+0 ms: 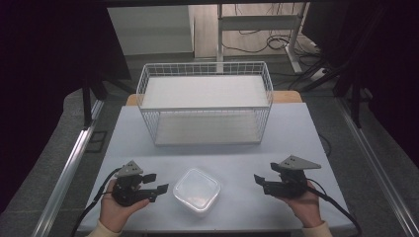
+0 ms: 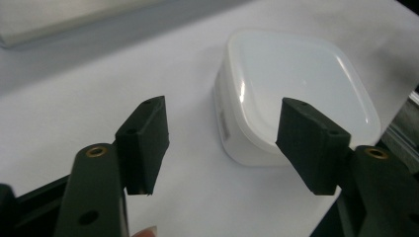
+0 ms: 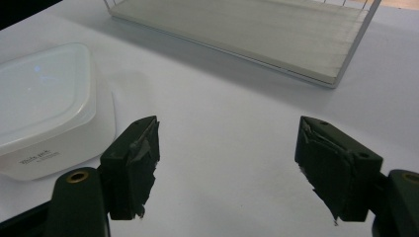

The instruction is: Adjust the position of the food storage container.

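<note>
Lidded container between hand-held grippers, seemingly untouched

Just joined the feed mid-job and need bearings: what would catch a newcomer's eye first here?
First, the square translucent white plastic container with its lid on, near the front edge of the pale table, between the two grippers. Behind it stands a white wire basket with a pale shelf board. The left hand-held gripper and right hand-held gripper flank the container, both with jaws open and holding nothing.
</note>
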{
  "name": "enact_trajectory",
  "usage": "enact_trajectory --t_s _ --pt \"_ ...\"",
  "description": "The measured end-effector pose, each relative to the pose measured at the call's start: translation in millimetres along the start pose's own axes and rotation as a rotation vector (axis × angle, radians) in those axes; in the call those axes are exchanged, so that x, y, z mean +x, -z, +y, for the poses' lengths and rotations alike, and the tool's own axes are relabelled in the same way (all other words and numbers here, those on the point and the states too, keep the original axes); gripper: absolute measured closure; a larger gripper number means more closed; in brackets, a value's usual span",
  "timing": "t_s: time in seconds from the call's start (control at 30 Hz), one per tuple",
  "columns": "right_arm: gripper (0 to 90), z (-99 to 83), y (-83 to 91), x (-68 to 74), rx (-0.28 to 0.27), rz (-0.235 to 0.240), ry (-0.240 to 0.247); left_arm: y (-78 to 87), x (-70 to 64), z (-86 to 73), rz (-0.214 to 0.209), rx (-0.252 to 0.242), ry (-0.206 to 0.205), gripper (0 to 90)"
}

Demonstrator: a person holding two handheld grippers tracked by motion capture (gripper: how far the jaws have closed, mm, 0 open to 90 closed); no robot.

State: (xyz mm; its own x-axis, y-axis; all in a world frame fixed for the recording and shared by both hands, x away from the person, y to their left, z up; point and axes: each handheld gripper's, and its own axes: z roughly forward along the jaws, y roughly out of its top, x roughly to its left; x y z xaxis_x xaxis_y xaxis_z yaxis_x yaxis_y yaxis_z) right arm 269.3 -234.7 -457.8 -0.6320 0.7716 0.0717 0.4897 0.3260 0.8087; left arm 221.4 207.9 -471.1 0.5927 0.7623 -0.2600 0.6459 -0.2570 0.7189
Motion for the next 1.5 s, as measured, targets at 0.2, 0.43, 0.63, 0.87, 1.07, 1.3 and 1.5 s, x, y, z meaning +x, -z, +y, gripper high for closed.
enact_trajectory --t_s 0.2,0.43,0.63,0.87,1.07,1.3,1.5 --pt "25.4 -0.4 -0.9 -0.2 0.004 -0.007 -0.002 -4.2 -2.8 -5.7 -0.027 0.034 -0.009 46.9" --pt "25.4 -1.6 -2.7 -0.8 0.016 -0.010 -0.009 -14.4 -9.2 -15.2 -0.068 0.112 -0.050 70.0" --pt "25.4 -2.1 -3.3 -1.2 0.018 -0.014 -0.009 -22.7 -12.4 -19.0 -0.083 0.161 -0.070 87.7" --pt "25.5 -2.6 -4.3 -1.8 0.024 -0.019 -0.013 -32.2 -13.1 -19.8 -0.115 0.197 -0.059 90.0" --pt "25.5 -2.9 -4.4 -2.3 0.027 -0.023 -0.015 -36.0 -11.4 -18.5 -0.120 0.202 -0.049 90.0" --pt "25.5 -3.1 -4.9 -3.0 0.029 -0.025 -0.015 -41.7 -6.9 -14.3 -0.127 0.191 -0.020 90.0" --pt "25.6 -2.9 -4.7 -3.3 0.028 -0.026 -0.017 -46.2 -2.9 -10.2 -0.143 0.182 0.009 90.0"
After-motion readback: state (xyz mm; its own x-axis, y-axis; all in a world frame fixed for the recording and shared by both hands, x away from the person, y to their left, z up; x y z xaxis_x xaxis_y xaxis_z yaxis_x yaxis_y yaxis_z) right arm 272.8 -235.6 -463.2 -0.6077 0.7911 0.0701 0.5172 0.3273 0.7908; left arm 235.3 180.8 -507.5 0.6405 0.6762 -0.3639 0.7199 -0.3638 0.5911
